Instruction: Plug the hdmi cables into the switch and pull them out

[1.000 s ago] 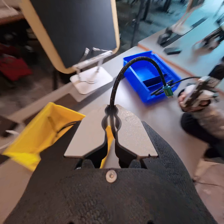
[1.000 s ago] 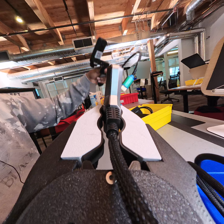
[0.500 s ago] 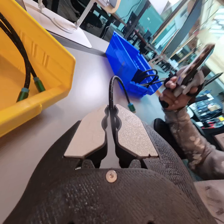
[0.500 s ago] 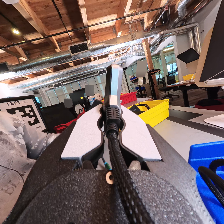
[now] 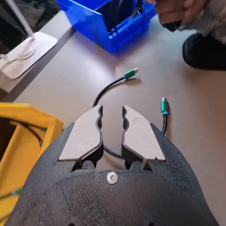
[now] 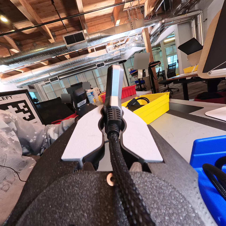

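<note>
Left gripper [image 5: 112, 107] angled down at the grey tabletop [image 5: 159, 85], fingers spread, nothing between the pads. A black HDMI cable [image 5: 104, 90] lies on the table under it: one stretch crosses the gap near the finger roots, one end arcs out past the left fingertip to a green plug [image 5: 130, 74] with a metal tip, lying flat ahead of the gripper. Second green plug [image 5: 165, 106] sits just right of the right finger, pointing away, braided lead running back under the gripper body. Yellow bin [image 5: 30, 128] just left of the gripper with dark cables inside, blurred. Further ahead of the gripper: blue bin [image 5: 104, 30] with black cable in it, white stand base [image 5: 24, 52] ahead-left, a person's hand [image 5: 177, 11] ahead-right, motion-blurred. Right gripper [image 6: 112, 108] is tilted up toward the ceiling, clamped on the black strain relief of the HDMI switch [image 6: 115, 88], whose grey-and-black body stands upright beyond the fingertips; its thick braided lead [image 6: 122, 177] trails back over the gripper body. In that view a patterned grey sleeve [image 6: 30, 132] reaches in low at left of the gripper.
</note>
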`<act>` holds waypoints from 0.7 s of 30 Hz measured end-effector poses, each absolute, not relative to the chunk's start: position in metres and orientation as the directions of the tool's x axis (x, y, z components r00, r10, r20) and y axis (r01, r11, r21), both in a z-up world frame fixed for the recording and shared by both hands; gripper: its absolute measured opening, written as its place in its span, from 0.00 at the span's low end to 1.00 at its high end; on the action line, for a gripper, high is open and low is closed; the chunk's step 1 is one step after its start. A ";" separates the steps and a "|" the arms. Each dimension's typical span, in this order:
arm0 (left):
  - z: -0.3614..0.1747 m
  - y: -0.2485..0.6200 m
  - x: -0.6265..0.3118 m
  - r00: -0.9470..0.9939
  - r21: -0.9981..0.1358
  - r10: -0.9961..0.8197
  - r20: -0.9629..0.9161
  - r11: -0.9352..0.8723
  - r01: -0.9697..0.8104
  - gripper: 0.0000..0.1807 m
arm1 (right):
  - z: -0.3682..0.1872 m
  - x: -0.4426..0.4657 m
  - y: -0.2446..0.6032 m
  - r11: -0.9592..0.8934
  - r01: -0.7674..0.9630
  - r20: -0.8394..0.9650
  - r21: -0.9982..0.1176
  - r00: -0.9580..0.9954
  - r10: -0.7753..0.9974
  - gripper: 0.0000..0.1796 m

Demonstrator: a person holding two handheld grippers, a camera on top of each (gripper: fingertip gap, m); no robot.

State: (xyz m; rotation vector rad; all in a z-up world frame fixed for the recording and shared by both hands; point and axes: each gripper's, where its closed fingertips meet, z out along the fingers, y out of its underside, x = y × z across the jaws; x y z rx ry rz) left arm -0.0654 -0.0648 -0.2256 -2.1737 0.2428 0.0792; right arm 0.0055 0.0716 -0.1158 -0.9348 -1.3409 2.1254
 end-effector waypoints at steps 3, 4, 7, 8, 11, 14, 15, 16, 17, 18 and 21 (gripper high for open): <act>-0.249 -0.028 -0.050 0.927 -0.744 -0.333 -0.170 -0.574 -0.343 0.18 | -0.118 0.005 0.076 -0.418 -0.025 -0.302 -0.908 -0.653 0.694 0.12; -0.257 -0.018 -0.046 0.910 -0.723 -0.383 -0.161 -0.582 -0.373 0.18 | -0.118 0.005 0.078 -0.418 -0.027 -0.302 -0.908 -0.650 0.698 0.12; -0.271 0.004 -0.028 0.875 -0.700 -0.476 -0.087 -0.596 -0.394 0.17 | -0.118 0.007 0.084 -0.420 -0.035 -0.303 -0.907 -0.639 0.707 0.12; -0.274 0.010 -0.025 0.866 -0.695 -0.490 -0.100 -0.588 -0.413 0.17 | -0.118 0.007 0.086 -0.423 -0.037 -0.304 -0.906 -0.638 0.708 0.12; -0.285 0.025 -0.019 0.826 -0.673 -0.538 -0.166 -0.551 -0.494 0.18 | -0.119 0.007 0.089 -0.432 -0.035 -0.311 -0.901 -0.641 0.702 0.12; -0.290 0.041 -0.028 0.796 -0.655 -0.551 -0.251 -0.509 -0.559 0.17 | -0.121 0.008 0.087 -0.427 -0.026 -0.307 -0.904 -0.655 0.690 0.12; -0.290 0.046 -0.031 0.781 -0.650 -0.560 -0.278 -0.489 -0.582 0.18 | -0.120 0.009 0.085 -0.429 -0.026 -0.305 -0.903 -0.662 0.684 0.12; -0.291 0.050 -0.033 0.766 -0.642 -0.575 -0.289 -0.477 -0.600 0.18 | -0.119 0.010 0.085 -0.433 -0.027 -0.305 -0.901 -0.671 0.676 0.12; -0.293 0.053 -0.036 0.755 -0.633 -0.588 -0.289 -0.474 -0.612 0.19 | -0.118 0.011 0.084 -0.438 -0.028 -0.304 -0.899 -0.678 0.669 0.12; -0.295 0.056 -0.038 0.746 -0.626 -0.603 -0.283 -0.473 -0.620 0.20 | -0.117 0.012 0.084 -0.443 -0.029 -0.305 -0.896 -0.686 0.661 0.12; -0.304 0.058 -0.038 0.717 -0.615 -0.664 -0.211 -0.480 -0.626 0.19 | -0.116 0.014 0.085 -0.461 -0.029 -0.311 -0.887 -0.699 0.643 0.12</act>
